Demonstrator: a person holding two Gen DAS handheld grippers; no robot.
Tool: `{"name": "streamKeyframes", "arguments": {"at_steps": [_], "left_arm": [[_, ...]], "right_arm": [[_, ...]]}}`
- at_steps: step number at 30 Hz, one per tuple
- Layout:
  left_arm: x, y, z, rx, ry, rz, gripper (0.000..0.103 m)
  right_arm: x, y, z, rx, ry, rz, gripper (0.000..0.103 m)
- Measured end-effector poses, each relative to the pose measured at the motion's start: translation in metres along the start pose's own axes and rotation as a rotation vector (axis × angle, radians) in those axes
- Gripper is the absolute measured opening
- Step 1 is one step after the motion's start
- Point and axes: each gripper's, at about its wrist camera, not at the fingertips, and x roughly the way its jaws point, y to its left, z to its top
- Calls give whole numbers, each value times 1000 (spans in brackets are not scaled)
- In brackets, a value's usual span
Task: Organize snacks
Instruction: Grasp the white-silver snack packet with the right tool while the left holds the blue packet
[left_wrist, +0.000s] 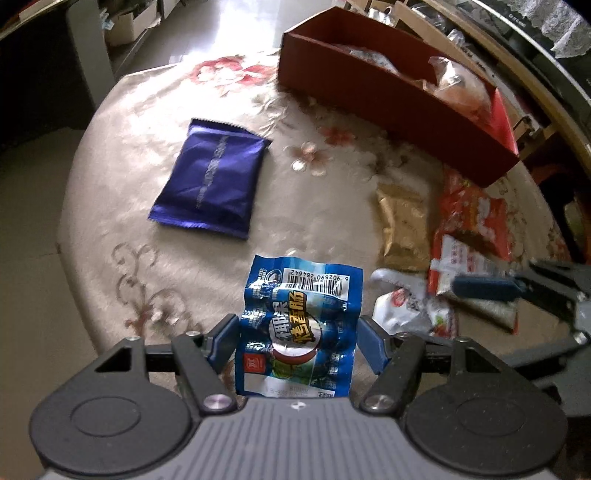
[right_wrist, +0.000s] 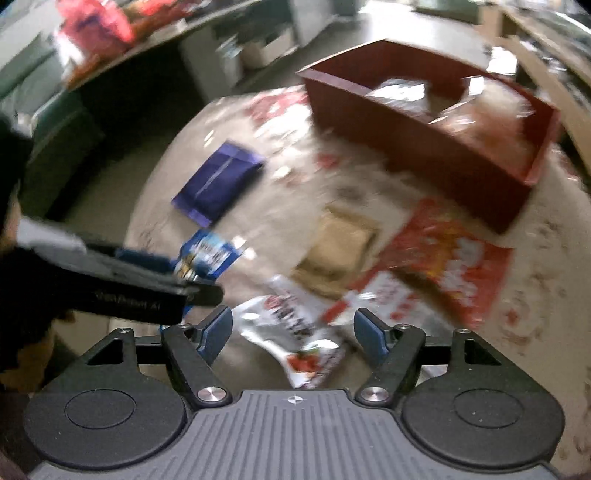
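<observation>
While your left gripper (left_wrist: 298, 341) holds the blue packet (left_wrist: 299, 328) between its fingers, your right gripper (right_wrist: 291, 330) hovers half-open and empty over the white packet (right_wrist: 295, 332), directly below.

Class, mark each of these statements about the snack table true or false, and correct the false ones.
1. The blue sausage packet sits between the left gripper's fingers. True.
2. The red box is empty. False: it holds bagged snacks.
3. The purple packet lies inside the box. False: it lies on the tablecloth.
4. A white packet lies below the right gripper. True.
</observation>
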Motion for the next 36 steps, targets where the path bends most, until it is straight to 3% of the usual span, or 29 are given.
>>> {"name": "streamKeyframes", "arguments": {"at_steps": [6, 9, 14, 17, 19, 24, 29, 34, 36], "left_arm": [[6, 20, -8, -40, 32, 3, 72], [6, 26, -9, -49, 34, -11, 72], [9, 22, -10, -20, 32, -2, 72], [11, 17, -11, 13, 26, 19, 72], [12, 15, -12, 24, 22, 29, 72], [12, 15, -12, 23, 18, 33, 72], [13, 14, -11, 26, 20, 48, 74], [17, 9, -11, 55, 23, 53, 81], [18, 8, -12, 66, 20, 62, 80]], "right_arm": [[32, 14, 8, -141, 52, 53, 74], [39, 25, 1, -210, 79, 8, 76], [23, 36, -26, -163, 143, 75, 72], [16, 39, -38, -162, 141, 44, 73], [15, 39, -44, -192, 167, 36, 82], [19, 37, -45, -191, 145, -24, 81], [18, 37, -37, -217, 117, -14, 83], [30, 45, -35, -263, 134, -48, 71], [26, 43, -37, -244, 126, -60, 57]]}}
